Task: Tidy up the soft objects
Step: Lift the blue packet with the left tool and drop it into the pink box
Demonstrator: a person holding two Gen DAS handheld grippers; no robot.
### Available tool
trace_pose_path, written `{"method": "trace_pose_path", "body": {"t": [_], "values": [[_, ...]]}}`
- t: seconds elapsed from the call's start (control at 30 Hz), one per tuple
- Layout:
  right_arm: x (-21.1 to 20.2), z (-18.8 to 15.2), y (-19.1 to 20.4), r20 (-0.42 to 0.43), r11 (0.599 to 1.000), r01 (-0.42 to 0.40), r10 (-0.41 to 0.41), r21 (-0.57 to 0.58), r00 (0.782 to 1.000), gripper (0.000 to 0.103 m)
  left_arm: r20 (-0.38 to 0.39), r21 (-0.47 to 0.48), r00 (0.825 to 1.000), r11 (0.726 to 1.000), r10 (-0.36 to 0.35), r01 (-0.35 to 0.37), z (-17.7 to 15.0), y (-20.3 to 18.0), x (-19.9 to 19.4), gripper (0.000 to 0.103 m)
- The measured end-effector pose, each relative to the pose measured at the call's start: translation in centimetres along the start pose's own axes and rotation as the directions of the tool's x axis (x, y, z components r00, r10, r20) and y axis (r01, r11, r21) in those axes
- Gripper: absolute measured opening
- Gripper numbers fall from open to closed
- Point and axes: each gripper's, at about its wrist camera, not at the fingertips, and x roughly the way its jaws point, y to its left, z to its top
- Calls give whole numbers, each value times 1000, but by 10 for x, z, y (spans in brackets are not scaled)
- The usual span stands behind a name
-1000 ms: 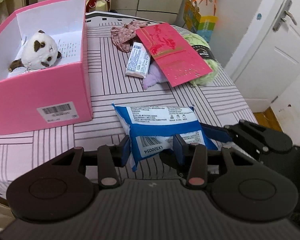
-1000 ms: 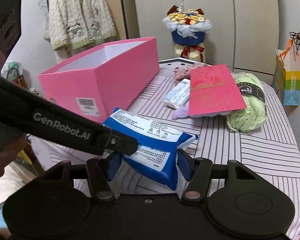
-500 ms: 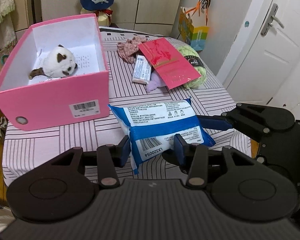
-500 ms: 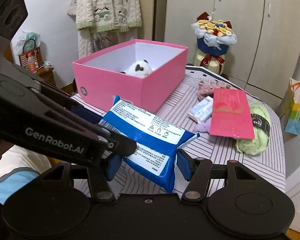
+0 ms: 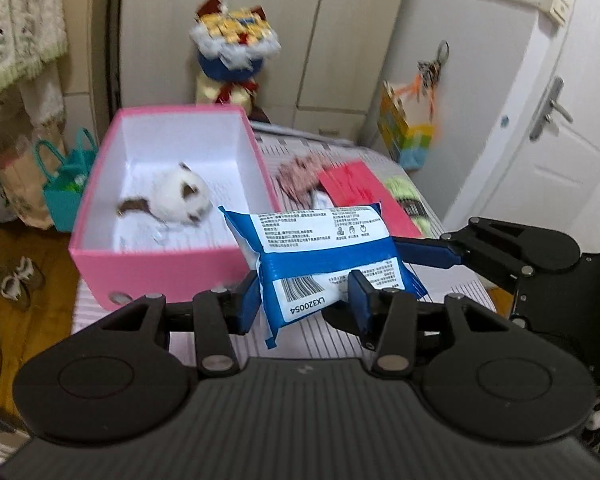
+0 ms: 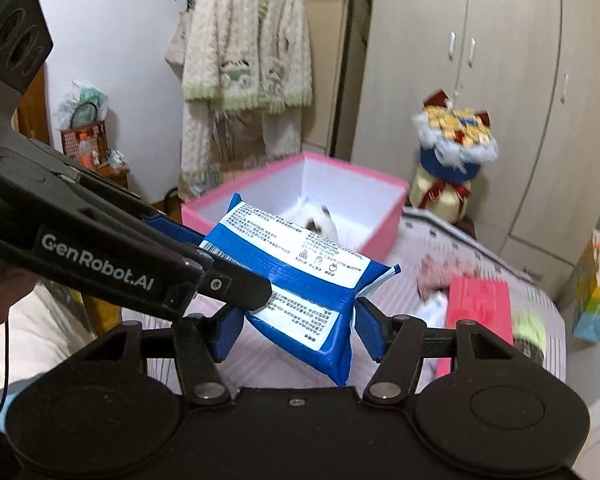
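Note:
A blue and white tissue pack [image 5: 324,256] hangs in the air, held by both grippers. My left gripper [image 5: 304,300] is shut on its near end. My right gripper [image 6: 296,328] is shut on its other end; the pack also shows in the right wrist view [image 6: 300,276]. The pack is above the table, beside the near right corner of the open pink box [image 5: 164,260]. A white and brown plush toy [image 5: 176,200] lies inside the box [image 6: 384,208].
On the striped table [image 5: 320,336] beyond the pack lie a pink patterned cloth [image 5: 300,172], a red envelope [image 5: 356,184] and green yarn [image 5: 404,192]. A bouquet [image 5: 236,64] stands behind the box. A wardrobe and a door are behind.
Both grippers have lifted the tissue pack off the table and carried it up and toward the pink box. The view is now higher and blurred by motion.

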Motion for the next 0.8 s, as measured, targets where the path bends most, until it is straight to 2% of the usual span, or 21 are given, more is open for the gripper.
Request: {"method": "trace_pose_path", "body": {"t": [0.13, 0.3, 0.6, 0.8], "values": [[16, 17, -5, 28, 999, -45, 45, 5, 999, 71, 24, -19, 1000, 1000, 19, -19, 14, 17, 1, 44], [51, 33, -14, 25, 996, -88, 87, 30, 996, 73, 9, -72, 1000, 997, 27, -26, 32, 47, 20, 44], [129, 52, -32, -99, 983, -156, 165, 92, 981, 73, -95, -186, 995, 981, 40, -58, 53, 104, 77, 44], [162, 55, -34, -163, 983, -155, 169, 95, 972, 73, -140, -224, 989, 972, 39, -70, 55, 126, 104, 45]]}}
